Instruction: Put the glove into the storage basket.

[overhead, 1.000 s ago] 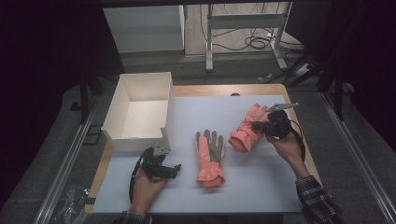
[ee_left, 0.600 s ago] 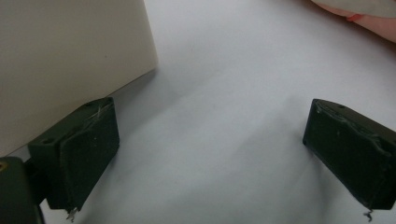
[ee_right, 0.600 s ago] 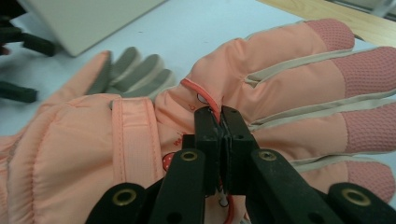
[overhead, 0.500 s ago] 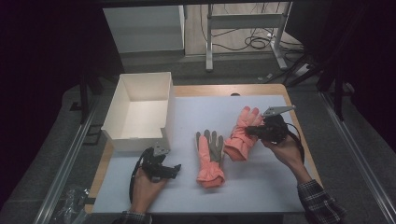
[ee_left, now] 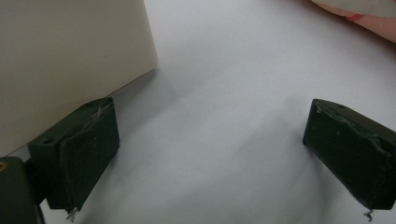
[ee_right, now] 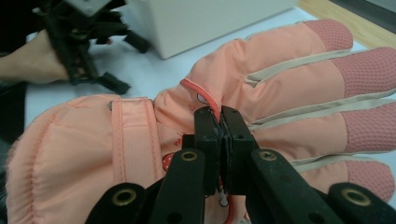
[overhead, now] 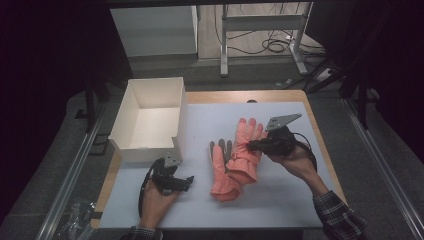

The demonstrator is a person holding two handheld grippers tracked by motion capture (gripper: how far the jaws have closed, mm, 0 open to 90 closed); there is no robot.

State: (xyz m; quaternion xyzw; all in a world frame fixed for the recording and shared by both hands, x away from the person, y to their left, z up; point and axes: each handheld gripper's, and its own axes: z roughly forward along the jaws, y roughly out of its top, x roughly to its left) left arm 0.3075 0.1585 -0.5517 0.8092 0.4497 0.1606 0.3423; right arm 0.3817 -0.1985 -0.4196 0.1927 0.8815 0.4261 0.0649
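Right gripper (ee_right: 220, 122) pinched tight on puffy, quilted salmon glove (ee_right: 261, 79), knobbly pink fingertip pads, beige piping.

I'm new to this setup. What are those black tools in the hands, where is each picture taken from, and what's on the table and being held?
A person holds a hand-operated two-jaw gripper in each hand. The high view looks down from above; the other two cameras ride on the grippers.

On the table sit a white box and two orange gloves. The right gripper is shut, pinching the lifted glove, which overlaps the lying glove. The left gripper is open, holding nothing, low over the table beside the box.
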